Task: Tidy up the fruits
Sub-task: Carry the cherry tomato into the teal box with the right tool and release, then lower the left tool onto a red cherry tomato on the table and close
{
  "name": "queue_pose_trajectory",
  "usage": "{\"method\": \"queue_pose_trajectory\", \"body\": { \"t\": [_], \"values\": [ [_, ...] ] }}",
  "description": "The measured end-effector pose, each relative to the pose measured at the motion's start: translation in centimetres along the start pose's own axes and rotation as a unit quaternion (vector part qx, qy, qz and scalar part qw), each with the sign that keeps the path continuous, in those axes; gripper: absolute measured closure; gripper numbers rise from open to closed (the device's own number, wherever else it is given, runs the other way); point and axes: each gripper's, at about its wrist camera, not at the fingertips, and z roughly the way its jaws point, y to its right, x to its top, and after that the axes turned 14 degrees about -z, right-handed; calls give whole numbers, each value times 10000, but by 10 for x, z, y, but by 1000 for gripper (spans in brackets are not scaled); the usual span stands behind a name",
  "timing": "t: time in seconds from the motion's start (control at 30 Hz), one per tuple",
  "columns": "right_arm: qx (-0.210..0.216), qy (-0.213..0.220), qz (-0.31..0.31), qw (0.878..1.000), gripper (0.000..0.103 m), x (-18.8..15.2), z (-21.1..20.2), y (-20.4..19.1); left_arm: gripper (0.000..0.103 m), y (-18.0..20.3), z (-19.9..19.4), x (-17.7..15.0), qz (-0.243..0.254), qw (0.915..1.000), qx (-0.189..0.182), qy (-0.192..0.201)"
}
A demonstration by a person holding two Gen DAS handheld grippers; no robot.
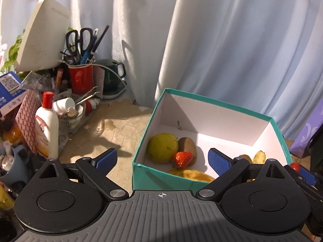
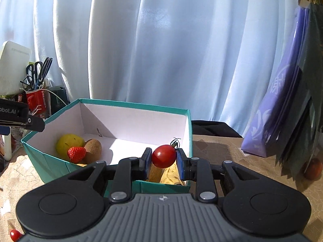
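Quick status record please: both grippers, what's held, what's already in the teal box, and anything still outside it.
left gripper: open, empty, at box's near-left corner
right gripper: shut on cherry tomato, above box's near wall
teal box: open, white inside
in box: yellow-green fruit, kiwi, strawberry, bananas, second kiwi
outside box: small red fruit on table, near-left; reddish fruit on the right

A lived-in home corner, we think.
We see pale curtains, a cluttered table, a lotion bottle, and scissors in a red cup.
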Motion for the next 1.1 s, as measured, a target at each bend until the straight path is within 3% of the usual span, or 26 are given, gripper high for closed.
{"method": "queue_pose_trajectory", "body": {
  "t": [0.2,0.57,0.7,0.87,1.1],
  "values": [
    [83,-292,-136,9994,78,-2,30,-11,4,-6,-2,-6,21,9999,58,-97],
    [49,-410,-39,9991,75,-4,42,-7,4,-1,-3,-12,190,9996,108,-153],
    [29,-382,-62,9992,61,-3,38,-7,4,0,-3,-13,234,9995,104,-169],
    [6,-300,78,9995,53,-3,24,-5,4,-3,-8,-15,275,9995,70,-151],
    [11,105,203,9997,33,-15,-49,-7,4,-24,-25,-33,520,9982,-266,-151]
  ]
}}
